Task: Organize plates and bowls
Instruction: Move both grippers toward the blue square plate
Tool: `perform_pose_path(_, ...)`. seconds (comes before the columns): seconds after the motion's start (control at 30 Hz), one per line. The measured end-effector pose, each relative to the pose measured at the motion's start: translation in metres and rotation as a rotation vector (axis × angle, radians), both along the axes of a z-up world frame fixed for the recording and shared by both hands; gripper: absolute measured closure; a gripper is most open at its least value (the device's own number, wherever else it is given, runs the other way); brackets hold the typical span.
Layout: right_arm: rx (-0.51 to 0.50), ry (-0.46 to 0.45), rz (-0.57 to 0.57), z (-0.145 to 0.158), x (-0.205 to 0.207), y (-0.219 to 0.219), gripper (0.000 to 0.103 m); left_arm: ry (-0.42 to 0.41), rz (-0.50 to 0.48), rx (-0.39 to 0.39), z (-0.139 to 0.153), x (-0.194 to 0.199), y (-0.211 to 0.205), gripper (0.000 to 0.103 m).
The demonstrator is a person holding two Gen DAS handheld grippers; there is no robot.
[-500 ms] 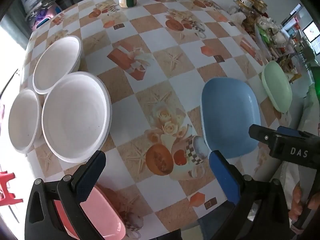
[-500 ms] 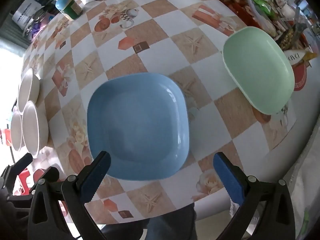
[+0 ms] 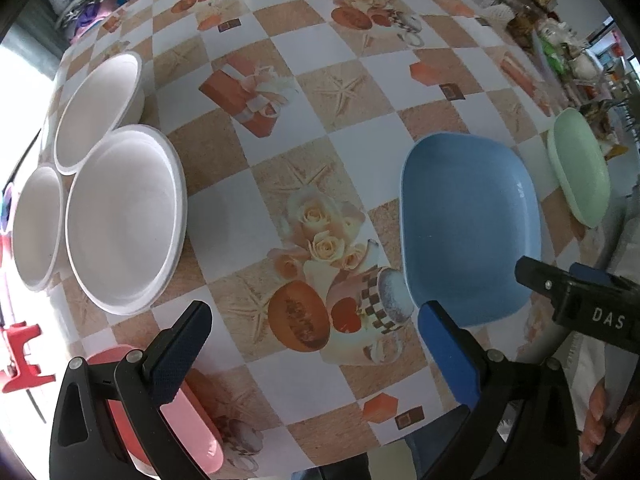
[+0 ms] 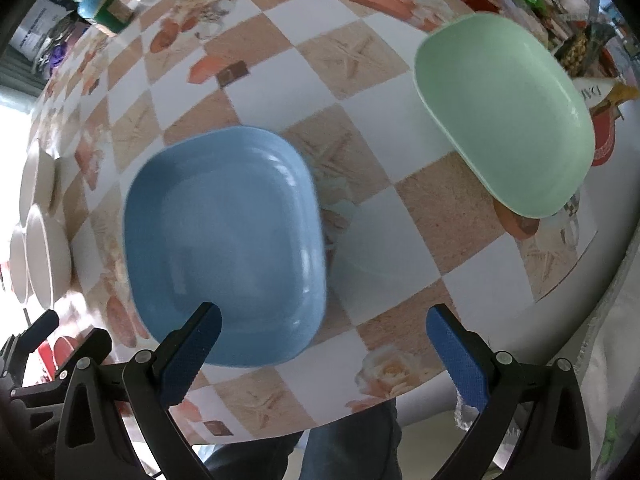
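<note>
**Both grippers hanging open over the checkered table**

The table (image 3: 352,92) is filling both views, wearing a checkered cloth printed with roses, starfish, gift boxes and fruit; its near edge is curving along the bottom of the frames.

The blue plate (image 4: 224,248), a rounded square, is lying flat at centre-left of the right wrist view, its longer diagonal running from upper left to lower right. The green plate (image 4: 504,116) is sitting at upper right, well apart from it, long axis slanting down to the right.

Three white bowls (image 3: 124,216) are clustering rim to rim at the left of the left wrist view, mouths up. A pink plate (image 3: 192,432) is showing at lower left, partly hidden behind the gripper finger.

The left gripper (image 3: 316,354) is hovering with jaws spread wide, nothing between them. The right gripper (image 4: 324,346) is likewise gaping, its left finger overlapping the blue plate's near edge in the picture; contact cannot be told.

Clutter is crowding the upper right corner. "DAS" is reading white on the right gripper's body at right of the left wrist view.
</note>
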State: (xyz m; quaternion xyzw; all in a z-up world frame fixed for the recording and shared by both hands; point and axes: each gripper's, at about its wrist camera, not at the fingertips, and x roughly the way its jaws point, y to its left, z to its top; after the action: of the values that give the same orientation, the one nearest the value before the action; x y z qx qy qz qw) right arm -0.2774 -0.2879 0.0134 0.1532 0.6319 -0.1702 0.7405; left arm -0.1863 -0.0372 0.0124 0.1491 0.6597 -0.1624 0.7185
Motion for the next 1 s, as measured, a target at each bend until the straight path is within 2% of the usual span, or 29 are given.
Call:
perform_pose_path(0.33,0.019,-0.004,0.004,-0.014,0.012,-0.036,0.0,-0.011,0.036,0.028,-0.008,0.02,-0.034,0.0)
perform_pose_path(0.4,0.03,0.025,0.013,-0.022,0.012,-0.017,0.0,-0.013,0.038,0.027,-0.008,0.026,-0.039,0.0)
perform_pose_path(0.57,0.041,0.013,0.01,-0.042,0.0,-0.019,0.0,-0.021,0.035,0.029,-0.009,0.037,-0.055,0.0)
perform_pose_path(0.63,0.1,0.076,0.064,-0.027,0.006,-0.016,0.0,-0.019,0.035,0.032,-0.011,0.044,-0.064,0.0)
perform_pose_path(0.73,0.103,0.082,0.071,-0.034,0.002,-0.017,0.0,-0.018,0.031,0.038,-0.013,0.047,-0.069,0.0)
perform_pose_path(0.77,0.099,0.09,0.081,-0.026,0.008,-0.029,0.0,-0.018,0.031,0.041,-0.013,0.045,-0.071,0.0)
perform_pose_path(0.9,0.049,0.097,0.052,-0.026,0.009,-0.017,0.0,-0.018,0.031,0.049,-0.017,0.035,-0.08,0.0)
perform_pose_path(1.0,0.007,0.136,0.061,-0.015,0.005,-0.025,0.0,-0.019,0.034,0.054,-0.022,0.027,-0.076,0.0)
